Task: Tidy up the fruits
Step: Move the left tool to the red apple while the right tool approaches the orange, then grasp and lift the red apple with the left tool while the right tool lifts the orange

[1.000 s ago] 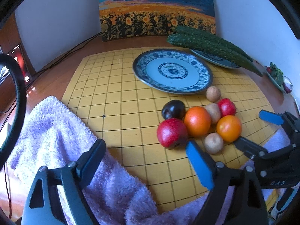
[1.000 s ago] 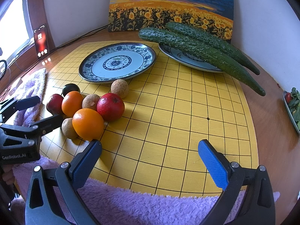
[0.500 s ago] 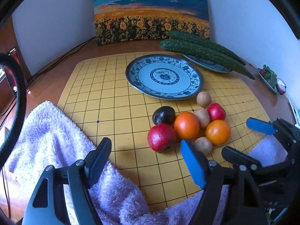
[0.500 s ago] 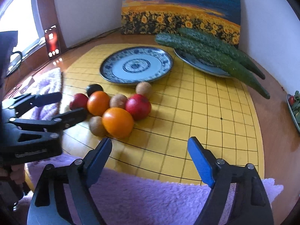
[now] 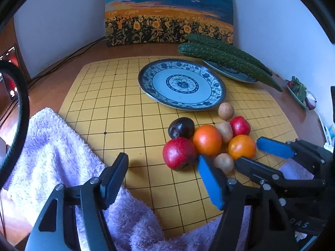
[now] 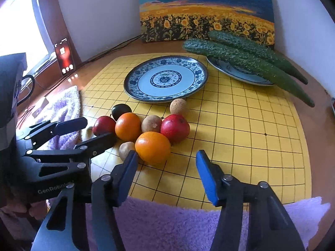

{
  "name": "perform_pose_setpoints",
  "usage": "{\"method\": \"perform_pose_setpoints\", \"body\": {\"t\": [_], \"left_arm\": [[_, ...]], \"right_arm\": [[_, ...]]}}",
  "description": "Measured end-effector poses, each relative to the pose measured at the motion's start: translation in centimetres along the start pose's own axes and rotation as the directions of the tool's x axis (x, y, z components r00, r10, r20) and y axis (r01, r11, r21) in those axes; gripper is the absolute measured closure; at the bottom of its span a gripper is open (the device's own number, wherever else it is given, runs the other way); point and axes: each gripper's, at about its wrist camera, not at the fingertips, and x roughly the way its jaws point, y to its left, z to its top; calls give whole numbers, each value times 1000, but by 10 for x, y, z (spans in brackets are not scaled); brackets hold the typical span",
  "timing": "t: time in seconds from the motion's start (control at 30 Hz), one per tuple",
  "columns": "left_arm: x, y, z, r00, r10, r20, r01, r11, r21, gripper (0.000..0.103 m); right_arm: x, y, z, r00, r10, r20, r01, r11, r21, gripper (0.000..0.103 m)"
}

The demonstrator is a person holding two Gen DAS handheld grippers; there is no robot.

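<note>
Yellow grid board (image 5: 117, 113) covers brown table, purple towel (image 5: 52, 156) draped over its near edge. Sunflower painting (image 6: 206, 10) leans on wall behind. Two cucumbers (image 6: 249, 60) lie across far plate. Blue-patterned plate (image 5: 181, 83) sits bare mid-board. Fruit cluster just in front of it: two oranges (image 6: 152, 147), two red apples (image 5: 179, 153), dark plum (image 5: 181, 127), small brown fruits. Left gripper (image 5: 162, 179) hovers low, jaws closing, nothing between them. Right gripper (image 6: 166, 174) same, jaws closing on air, near orange just ahead.
</note>
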Motion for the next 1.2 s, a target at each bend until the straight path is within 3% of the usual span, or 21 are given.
{"method": "perform_pose_setpoints", "body": {"t": [0.17, 0.4, 0.67, 1.2], "left_arm": [[1, 0, 0, 1000, -1, -1, 1, 1000, 0, 34], [2, 0, 1, 1000, -11, 2, 11, 1000, 1, 41], [2, -2, 2, 999, -52, -4, 52, 999, 4, 69], [-15, -7, 2, 997, -75, 13, 75, 997, 7, 70]], "right_arm": [[2, 4, 2, 1000, 20, -2, -20, 1000, 5, 57], [4, 2, 4, 999, 38, 1, -38, 999, 30, 61], [6, 2, 5, 998, 63, 3, -63, 997, 33, 68], [-7, -7, -1, 995, 93, 42, -95, 994, 56, 69]]}}
